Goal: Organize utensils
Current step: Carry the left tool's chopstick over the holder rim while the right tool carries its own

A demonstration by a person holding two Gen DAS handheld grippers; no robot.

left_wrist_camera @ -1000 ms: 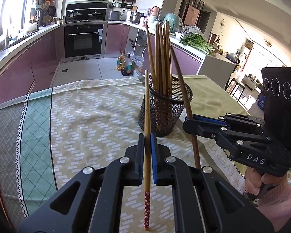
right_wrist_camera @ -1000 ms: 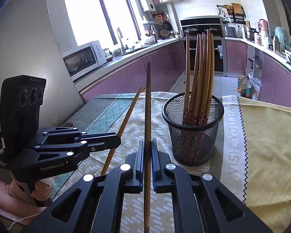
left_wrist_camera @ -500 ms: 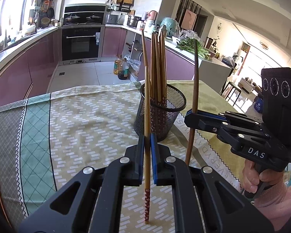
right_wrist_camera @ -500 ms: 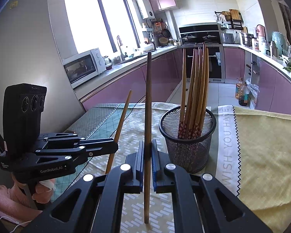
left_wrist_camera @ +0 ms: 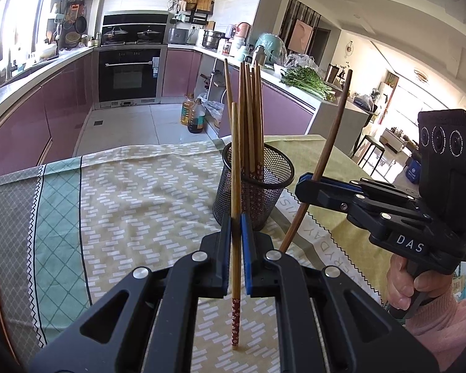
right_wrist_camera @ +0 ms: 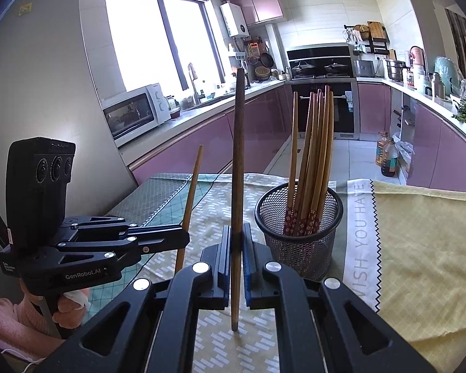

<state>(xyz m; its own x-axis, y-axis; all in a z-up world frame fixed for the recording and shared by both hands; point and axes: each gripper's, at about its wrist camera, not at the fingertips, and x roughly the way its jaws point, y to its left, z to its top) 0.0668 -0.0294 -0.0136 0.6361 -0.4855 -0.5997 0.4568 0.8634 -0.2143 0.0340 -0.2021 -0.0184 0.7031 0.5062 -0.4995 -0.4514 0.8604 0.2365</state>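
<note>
A black mesh holder [left_wrist_camera: 254, 192] stands on the patterned tablecloth [left_wrist_camera: 139, 202] with several wooden chopsticks [left_wrist_camera: 250, 118] upright in it. My left gripper [left_wrist_camera: 236, 233] is shut on a light chopstick [left_wrist_camera: 235, 155], held upright just before the holder, its red patterned end down. My right gripper [left_wrist_camera: 307, 183] comes in from the right, shut on a darker chopstick [left_wrist_camera: 332, 143] whose top leans right. In the right wrist view the right gripper [right_wrist_camera: 236, 236] clamps that dark chopstick [right_wrist_camera: 237, 155] left of the holder [right_wrist_camera: 298, 233]. The left gripper [right_wrist_camera: 180, 236] and its light chopstick [right_wrist_camera: 191, 192] are further left.
A yellow cloth [right_wrist_camera: 419, 248] covers the table's right part. Behind the table's far edge lie the kitchen floor, oil bottles [left_wrist_camera: 194, 115] and pink cabinets [left_wrist_camera: 31, 124]. A hand in a pink sleeve [left_wrist_camera: 419, 304] grips each gripper's handle.
In the left wrist view the dark chopstick has swung from leaning left, through upright, to leaning right. Both views have tipped up a little. Both grips are unchanged.
</note>
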